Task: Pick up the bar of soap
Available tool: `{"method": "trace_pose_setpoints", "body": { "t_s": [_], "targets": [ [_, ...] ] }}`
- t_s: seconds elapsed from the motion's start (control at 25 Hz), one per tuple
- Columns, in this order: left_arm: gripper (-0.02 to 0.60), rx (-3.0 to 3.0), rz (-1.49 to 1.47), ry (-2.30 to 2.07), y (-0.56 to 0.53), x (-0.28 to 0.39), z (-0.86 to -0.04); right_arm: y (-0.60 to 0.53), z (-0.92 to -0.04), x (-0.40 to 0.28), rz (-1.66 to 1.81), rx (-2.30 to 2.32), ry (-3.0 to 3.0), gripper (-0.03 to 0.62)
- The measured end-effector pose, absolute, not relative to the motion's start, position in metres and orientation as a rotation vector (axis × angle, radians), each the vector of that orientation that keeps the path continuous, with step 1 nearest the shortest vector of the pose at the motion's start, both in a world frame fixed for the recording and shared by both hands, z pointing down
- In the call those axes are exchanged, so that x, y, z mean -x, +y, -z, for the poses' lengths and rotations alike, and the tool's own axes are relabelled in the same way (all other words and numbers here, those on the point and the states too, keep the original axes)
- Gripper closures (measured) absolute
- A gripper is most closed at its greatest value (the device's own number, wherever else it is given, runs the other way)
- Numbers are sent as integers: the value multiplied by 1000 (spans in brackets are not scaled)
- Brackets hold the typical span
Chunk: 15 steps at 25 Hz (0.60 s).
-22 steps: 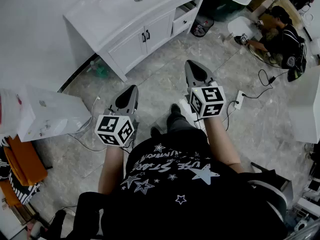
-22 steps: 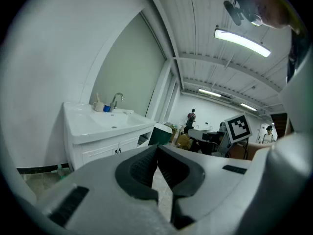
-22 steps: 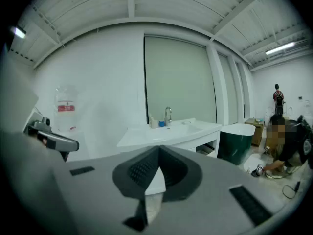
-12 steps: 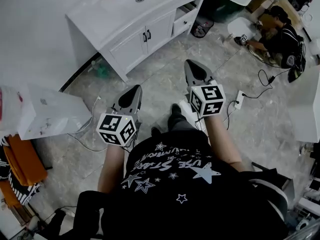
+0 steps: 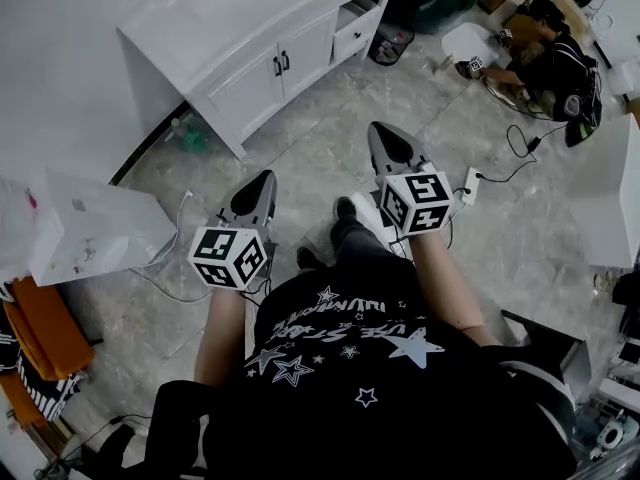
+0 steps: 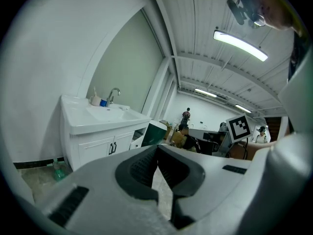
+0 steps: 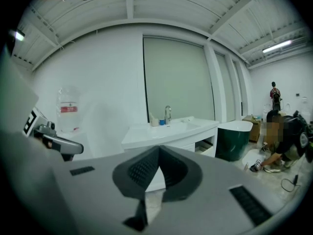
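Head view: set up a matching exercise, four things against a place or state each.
Things:
1. vanity cabinet
2. power strip
3. crouching person
4. right gripper

Place or state:
A. jaws together, nothing between them
B. on the floor, just right of the right gripper
C. top right corner
D. top, left of centre

Pairs: 1-D, 2-B, 3-C, 4-A

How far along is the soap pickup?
Done: nothing. In hand: nothing. The left gripper and right gripper both have their fingers together and empty, held over the floor, apart from the white vanity. Remaining: reach the vanity, locate the soap (I can't make it out from here), grasp and lift.
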<state>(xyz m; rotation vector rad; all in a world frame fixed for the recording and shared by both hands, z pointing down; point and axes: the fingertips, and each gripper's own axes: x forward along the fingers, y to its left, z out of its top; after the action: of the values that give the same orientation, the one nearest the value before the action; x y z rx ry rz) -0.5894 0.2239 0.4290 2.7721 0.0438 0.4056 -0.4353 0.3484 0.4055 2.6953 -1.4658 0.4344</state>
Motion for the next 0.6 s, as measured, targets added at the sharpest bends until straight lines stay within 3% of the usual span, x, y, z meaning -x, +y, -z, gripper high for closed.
{"method": "trace_pose_setpoints", "body": {
  "t_s": [0.16,0.28,0.6],
  "targets": [
    [572,-2801,-385,20,216,580,-422,350,-401,425,-421,-2726,-1498,577],
    [572,-2797,-380,-12,211,570,-421,346,-401,408,-415,-2733,-1536,488],
    [572,-2778,-436,-156,182,500,-434,315,-418,316,-441,-2671,-1650,388]
  ]
}}
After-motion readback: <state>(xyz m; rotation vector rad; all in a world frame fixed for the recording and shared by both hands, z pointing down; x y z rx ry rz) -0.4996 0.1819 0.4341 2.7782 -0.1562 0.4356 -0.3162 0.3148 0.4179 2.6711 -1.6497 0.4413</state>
